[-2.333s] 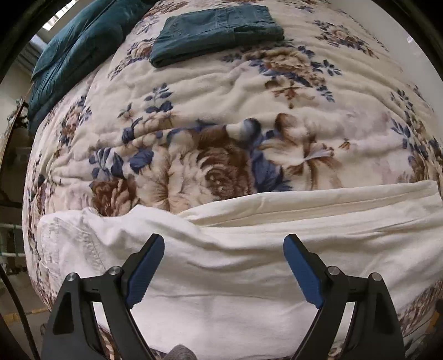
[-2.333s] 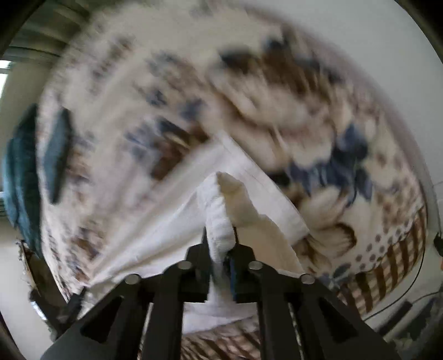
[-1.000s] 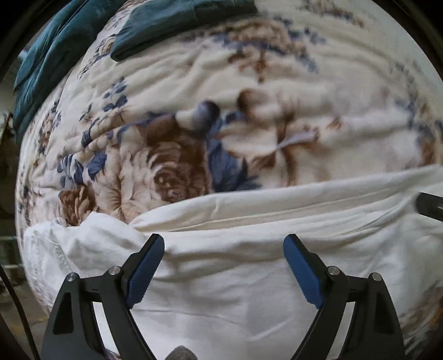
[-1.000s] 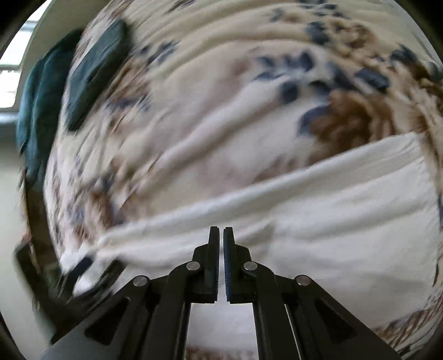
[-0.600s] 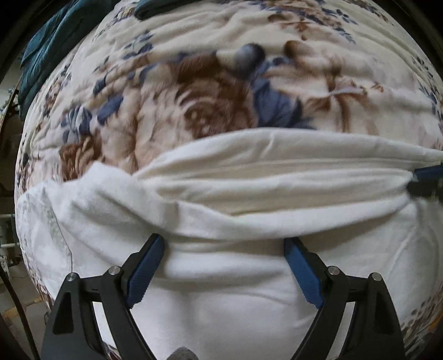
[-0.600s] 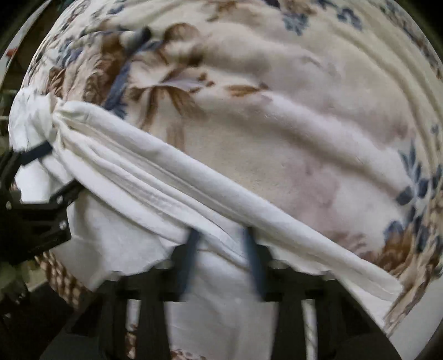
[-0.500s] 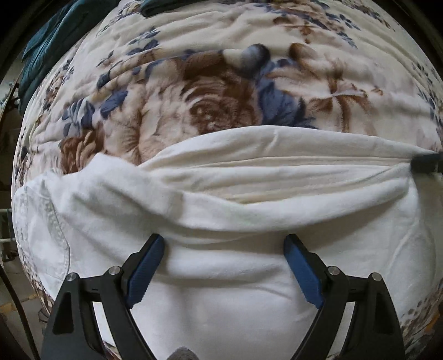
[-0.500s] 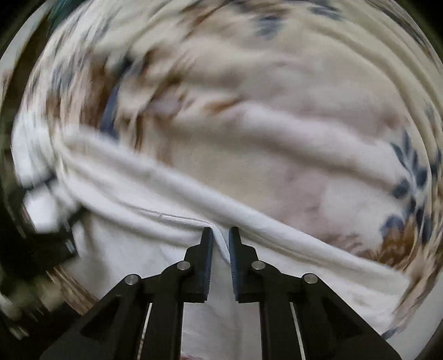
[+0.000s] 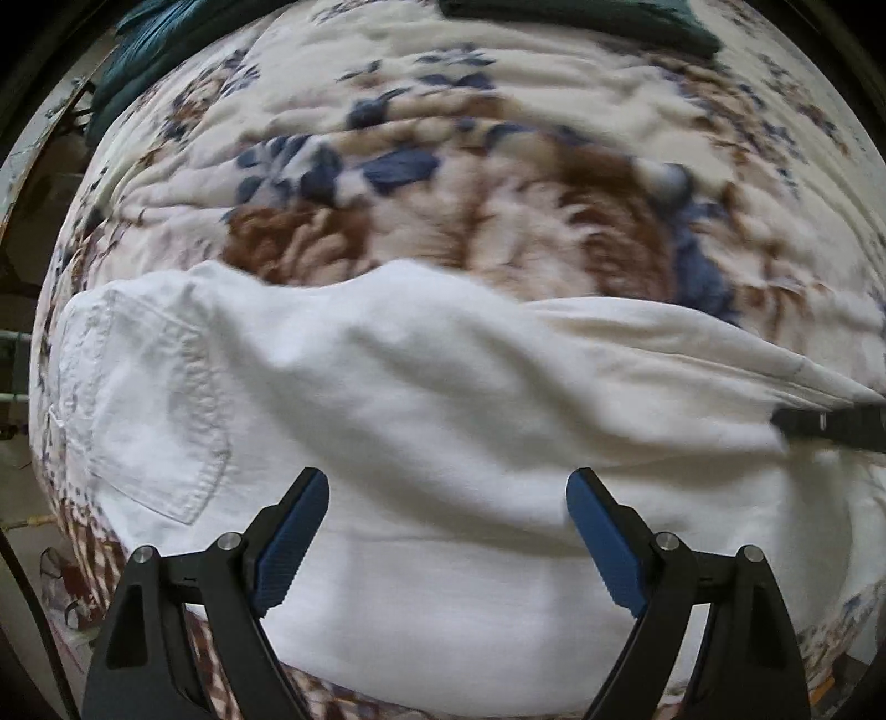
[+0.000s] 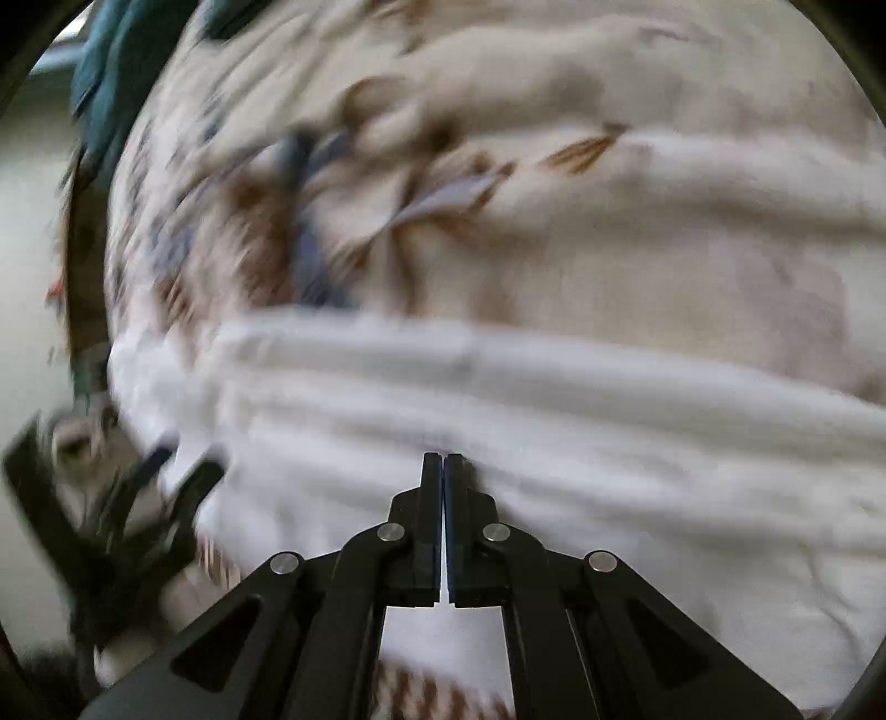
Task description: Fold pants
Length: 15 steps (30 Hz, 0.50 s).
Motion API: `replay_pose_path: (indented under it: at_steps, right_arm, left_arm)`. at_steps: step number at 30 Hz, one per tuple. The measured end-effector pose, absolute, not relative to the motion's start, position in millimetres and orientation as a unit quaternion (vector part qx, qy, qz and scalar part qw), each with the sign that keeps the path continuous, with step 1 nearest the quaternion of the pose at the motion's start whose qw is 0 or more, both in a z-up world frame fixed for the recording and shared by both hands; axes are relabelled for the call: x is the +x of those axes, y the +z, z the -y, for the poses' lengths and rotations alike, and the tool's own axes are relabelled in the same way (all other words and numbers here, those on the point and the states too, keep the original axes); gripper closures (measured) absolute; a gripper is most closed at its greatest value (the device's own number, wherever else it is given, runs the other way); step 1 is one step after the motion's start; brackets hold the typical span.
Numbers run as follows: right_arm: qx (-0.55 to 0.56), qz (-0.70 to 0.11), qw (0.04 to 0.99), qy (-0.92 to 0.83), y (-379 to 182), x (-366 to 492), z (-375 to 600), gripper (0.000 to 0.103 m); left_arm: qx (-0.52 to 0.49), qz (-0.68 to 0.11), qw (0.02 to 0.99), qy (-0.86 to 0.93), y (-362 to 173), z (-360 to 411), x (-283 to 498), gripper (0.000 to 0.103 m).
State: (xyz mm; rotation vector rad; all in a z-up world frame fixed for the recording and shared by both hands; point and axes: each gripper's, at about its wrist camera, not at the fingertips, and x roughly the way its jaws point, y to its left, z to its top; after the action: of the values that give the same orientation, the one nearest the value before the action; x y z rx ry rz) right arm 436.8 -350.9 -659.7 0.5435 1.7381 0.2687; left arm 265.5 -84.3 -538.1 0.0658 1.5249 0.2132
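Pants (image 9: pixel 443 421), white cotton, long axis left-right on floral bed (image 9: pixel 498 221); left claw (image 9: pixel 446 531) spread, right claw (image 10: pixel 443 471) pressed together.

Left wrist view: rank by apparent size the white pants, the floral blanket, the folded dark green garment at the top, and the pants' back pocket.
1. floral blanket
2. white pants, close to the blanket; nearer the camera, so unsure
3. back pocket
4. folded dark green garment, cut off by the frame edge

Setting: home bedroom.
Surface: bed covered by a cream quilted blanket with brown and blue floral print (image 9: pixel 498 111).
Garments: white cotton pants (image 9: pixel 443 421) spread on it; folded dark teal garment (image 9: pixel 576 22) at far edge.
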Motion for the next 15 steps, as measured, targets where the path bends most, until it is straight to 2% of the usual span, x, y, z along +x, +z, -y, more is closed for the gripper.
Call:
replay_pose_path:
  at_steps: [3, 7, 8, 10, 11, 12, 15]
  right_arm:
    - [0.259, -0.703, 0.66, 0.062, -651.5, 450.2, 361.4, 0.102]
    - [0.252, -0.708, 0.65, 0.112, -620.9, 450.8, 366.2, 0.1]
    - [0.209, -0.713, 0.657, 0.127, -610.4, 449.1, 354.9, 0.094]
    - [0.124, -0.72, 0.662, 0.169, -595.7, 443.2, 333.5, 0.076]
    - [0.098, -0.723, 0.658, 0.188, -592.8, 442.4, 322.8, 0.061]
    - [0.074, -0.726, 0.651, 0.208, -592.1, 441.4, 310.6, 0.057]
    - [0.023, -0.741, 0.625, 0.244, -605.3, 449.9, 251.2, 0.057]
  left_arm:
    - [0.014, -0.692, 0.715, 0.102, -538.8, 69.6, 265.7, 0.015]
    - [0.003, -0.687, 0.719, 0.103, -530.6, 47.6, 277.0, 0.015]
    - [0.002, -0.686, 0.721, 0.101, -529.7, 42.1, 282.5, 0.015]
    - [0.01, -0.685, 0.722, 0.1, -532.2, 28.8, 299.6, 0.015]
    - [0.01, -0.689, 0.718, 0.098, -535.5, 23.7, 305.2, 0.015]
    - [0.007, -0.693, 0.715, 0.098, -537.7, 17.9, 309.7, 0.015]
    - [0.004, -0.696, 0.711, 0.097, -547.1, 3.9, 319.8, 0.013]
